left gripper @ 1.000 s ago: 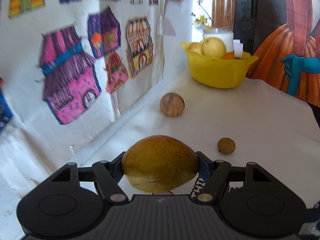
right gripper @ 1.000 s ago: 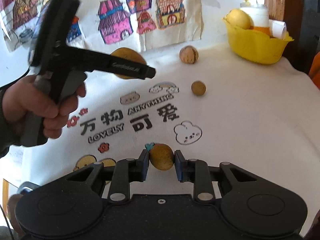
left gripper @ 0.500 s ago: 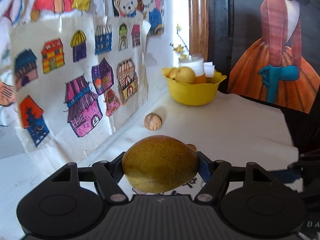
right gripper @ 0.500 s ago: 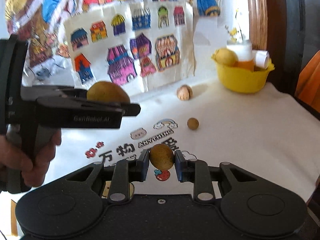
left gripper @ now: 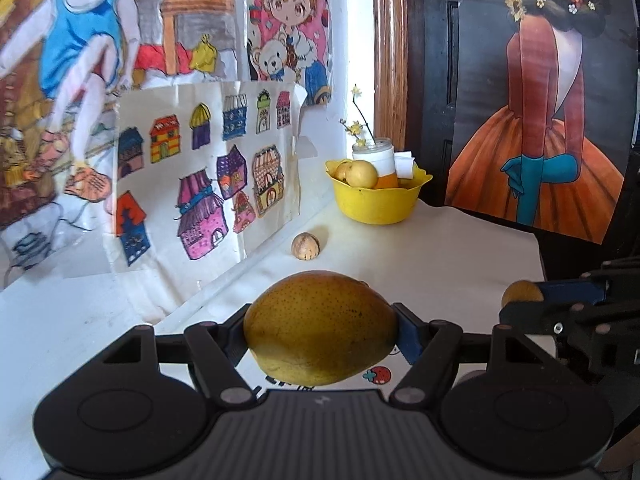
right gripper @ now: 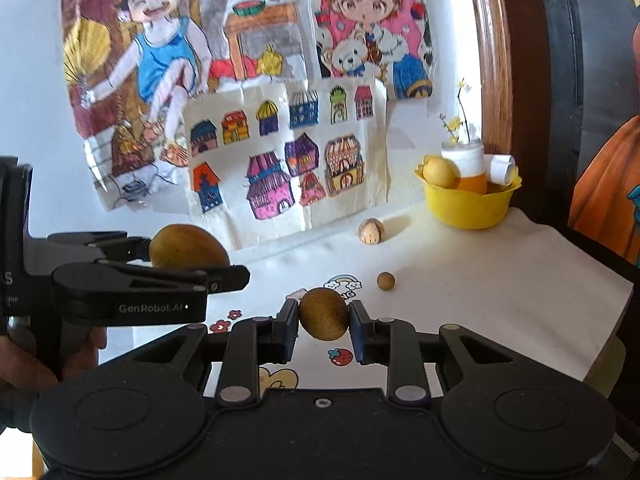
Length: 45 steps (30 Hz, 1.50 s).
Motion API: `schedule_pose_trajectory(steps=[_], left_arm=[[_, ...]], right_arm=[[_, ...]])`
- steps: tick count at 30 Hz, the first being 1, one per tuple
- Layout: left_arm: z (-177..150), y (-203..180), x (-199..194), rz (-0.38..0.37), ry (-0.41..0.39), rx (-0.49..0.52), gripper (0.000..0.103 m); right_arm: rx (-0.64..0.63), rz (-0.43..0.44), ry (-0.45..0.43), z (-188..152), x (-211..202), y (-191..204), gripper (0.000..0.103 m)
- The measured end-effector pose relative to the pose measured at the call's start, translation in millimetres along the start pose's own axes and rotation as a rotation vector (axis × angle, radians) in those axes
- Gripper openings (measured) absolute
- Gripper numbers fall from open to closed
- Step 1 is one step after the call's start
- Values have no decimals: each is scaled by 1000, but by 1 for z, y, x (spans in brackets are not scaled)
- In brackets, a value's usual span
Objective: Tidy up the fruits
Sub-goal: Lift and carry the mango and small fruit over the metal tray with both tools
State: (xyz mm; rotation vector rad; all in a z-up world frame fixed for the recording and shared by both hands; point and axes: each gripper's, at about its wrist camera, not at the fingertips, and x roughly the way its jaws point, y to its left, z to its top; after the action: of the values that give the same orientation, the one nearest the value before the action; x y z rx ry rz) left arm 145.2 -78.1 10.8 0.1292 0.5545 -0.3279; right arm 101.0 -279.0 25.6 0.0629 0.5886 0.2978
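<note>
Gripping a pear (left gripper: pixel 320 328), the left gripper (left gripper: pixel 320 330) stayed clamped — the right gripper (right gripper: pixel 324 314) pinched a small brown fruit (right gripper: pixel 324 314), yellow bowl (right gripper: pixel 468 206) far right.

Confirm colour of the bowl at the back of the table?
Yellow: the scallop-rimmed plastic bowl is plain yellow, clearest in the right wrist view.

Both wrist views look forward, raised above the table, sharing the far yellow bowl (left gripper: pixel 376 200) (right gripper: pixel 468 208) and wall drawings (left gripper: pixel 208 184) (right gripper: pixel 288 160).
</note>
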Motion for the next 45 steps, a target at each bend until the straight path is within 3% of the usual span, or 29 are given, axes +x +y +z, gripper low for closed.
schedule_pose_trajectory(steps=[21, 33, 45], left_arm=[[-30, -25, -89, -20, -52, -5, 75], [-44, -26, -90, -36, -26, -28, 75], [-53, -20, -66, -36, 31, -45, 75]], right_arm=[[7, -19, -83, -25, -93, 29, 29], [20, -23, -77, -34, -98, 29, 29], [45, -34, -28, -39, -77, 14, 29]])
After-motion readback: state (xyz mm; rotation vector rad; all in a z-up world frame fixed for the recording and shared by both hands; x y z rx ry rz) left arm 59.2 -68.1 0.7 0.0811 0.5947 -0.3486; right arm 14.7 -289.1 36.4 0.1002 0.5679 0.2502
